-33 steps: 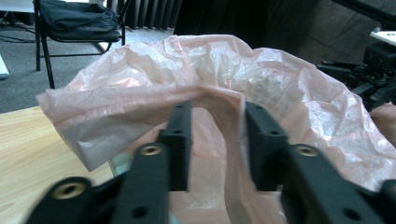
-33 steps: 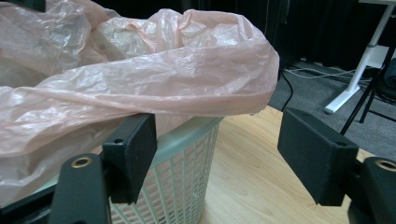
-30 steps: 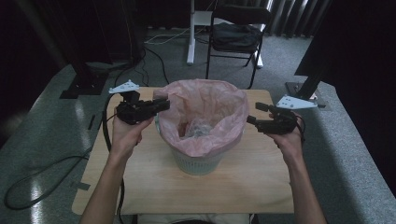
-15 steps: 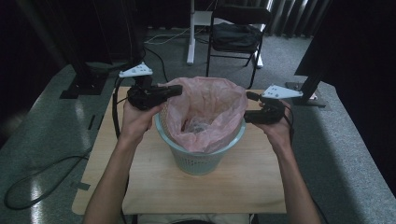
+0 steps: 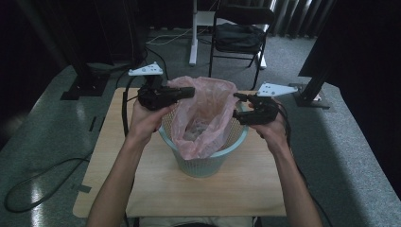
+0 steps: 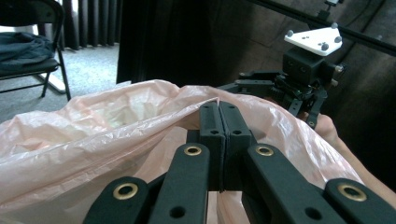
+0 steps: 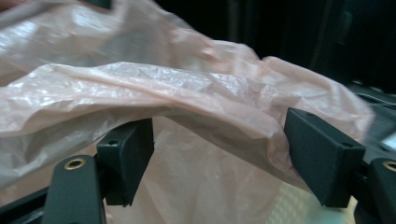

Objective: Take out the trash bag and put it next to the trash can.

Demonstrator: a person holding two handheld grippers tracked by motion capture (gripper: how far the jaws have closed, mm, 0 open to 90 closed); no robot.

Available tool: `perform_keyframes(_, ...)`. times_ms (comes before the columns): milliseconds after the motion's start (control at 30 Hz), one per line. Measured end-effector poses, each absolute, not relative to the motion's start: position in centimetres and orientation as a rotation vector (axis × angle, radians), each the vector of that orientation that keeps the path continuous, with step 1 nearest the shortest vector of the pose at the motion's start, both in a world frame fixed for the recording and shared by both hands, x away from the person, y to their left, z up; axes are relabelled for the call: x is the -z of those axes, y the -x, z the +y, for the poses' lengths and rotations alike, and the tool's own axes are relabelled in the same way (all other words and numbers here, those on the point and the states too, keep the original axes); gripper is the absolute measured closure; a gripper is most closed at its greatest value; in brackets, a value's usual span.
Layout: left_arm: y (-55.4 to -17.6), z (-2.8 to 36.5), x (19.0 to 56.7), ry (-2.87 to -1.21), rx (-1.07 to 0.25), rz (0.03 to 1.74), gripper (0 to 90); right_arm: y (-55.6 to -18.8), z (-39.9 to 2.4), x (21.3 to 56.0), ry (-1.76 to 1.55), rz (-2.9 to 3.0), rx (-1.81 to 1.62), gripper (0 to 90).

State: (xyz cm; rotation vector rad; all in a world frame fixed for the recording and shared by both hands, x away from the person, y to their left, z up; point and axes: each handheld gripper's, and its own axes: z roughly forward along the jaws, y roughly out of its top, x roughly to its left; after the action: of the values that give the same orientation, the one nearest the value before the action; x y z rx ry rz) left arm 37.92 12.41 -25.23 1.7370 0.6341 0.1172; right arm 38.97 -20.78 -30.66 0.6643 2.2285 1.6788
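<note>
Now, fig. legend, jaws outward. My left gripper [image 6: 218, 109]: jaws fully closed, pinching the edge of the pink bag liner [image 6: 116, 126] at its fold; they've just been closing w/ the film between them. In the high view the left gripper [image 5: 189, 91] sits at the bag's left-rear edge. My right gripper [image 7: 219, 158]: jaws stand wide apart, the bag's rim draped across & between them, pads not pressing on it as far as I can see; in the high view it [image 5: 238, 109] sits at the bag's right edge.

Bag liner [image 5: 203, 113] is in the pale green mesh bin [image 5: 208, 163], mid-counter [image 5: 156, 189]. Its top is gathered up above the bin's rim rather than folded over it. Some crumpled contents lie in the bottom, too blurred to name.

Progress, my judgement: the work looks like lifting the liner out of the bin. Done: rim freed from the bin's edge, one side gripped. Left: right-side grip, then raising the bag clear. Body of the bag is still inside the bin, so roughly early-to-mid stage.
</note>
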Motion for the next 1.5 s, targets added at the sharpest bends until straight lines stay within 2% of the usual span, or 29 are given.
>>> perform_keyframes(233, -37.9, 10.9, 24.7, -1.767, -0.098, 0.587, 89.4, -38.3, -18.1, 29.3, -0.519, 2.280, -1.715, 19.3)
perform_keyframes(400, -37.8, 9.5, 24.4, -1.797, -0.077, 0.549, 89.3, -38.0, -15.8, 29.0, -0.475, 2.326, -1.600, 13.1)
perform_keyframes(633, -37.7, 8.7, 24.1, -1.771, 0.014, 0.489, 89.2, -38.1, -13.7, 28.5, -0.435, 2.328, -1.473, 12.3)
perform_keyframes(733, -37.5, 8.3, 24.0, -1.768, 0.046, 0.456, 89.2, -38.0, -13.1, 28.5, -0.399, 2.337, -1.463, 14.9)
perform_keyframes(867, -37.4, 8.3, 23.8, -1.738, 0.074, 0.442, 89.2, -37.7, -12.8, 28.3, -0.359, 2.329, -1.514, 26.4)
perform_keyframes(900, -37.4, 8.4, 23.8, -1.737, 0.075, 0.442, 89.2, -37.7, -12.9, 28.2, -0.352, 2.335, -1.542, 37.2)
perform_keyframes(933, -37.4, 8.4, 23.7, -1.735, 0.072, 0.440, 89.2, -37.8, -13.0, 28.2, -0.343, 2.341, -1.556, 43.7)
perform_keyframes(1000, -37.3, 8.6, 23.6, -1.736, 0.064, 0.444, 88.9, -37.9, -13.3, 28.0, -0.310, 2.359, -1.585, 71.2)
perform_keyframes(1033, -37.3, 8.7, 23.6, -1.735, 0.060, 0.444, 88.4, -37.9, -13.3, 28.0, -0.306, 2.378, -1.601, 80.3)
perform_keyframes(1067, -37.3, 8.9, 23.6, -1.730, 0.061, 0.445, 87.6, -37.9, -13.4, 28.0, -0.303, 2.380, -1.611, 83.8)
perform_keyframes(1167, -37.2, 9.5, 23.4, -1.722, 0.038, 0.450, 80.5, -37.7, -13.8, 27.7, -0.312, 2.359, -1.602, 85.5)
perform_keyframes(1333, -37.1, 10.6, 23.2, -1.700, 0.029, 0.463, 80.9, -37.5, -15.3, 27.5, -0.346, 2.319, -1.653, 87.4)
perform_keyframes(1500, -37.4, 10.6, 23.2, -1.706, 0.037, 0.470, 85.7, -37.4, -16.5, 27.8, -0.331, 2.305, -1.699, 86.6)
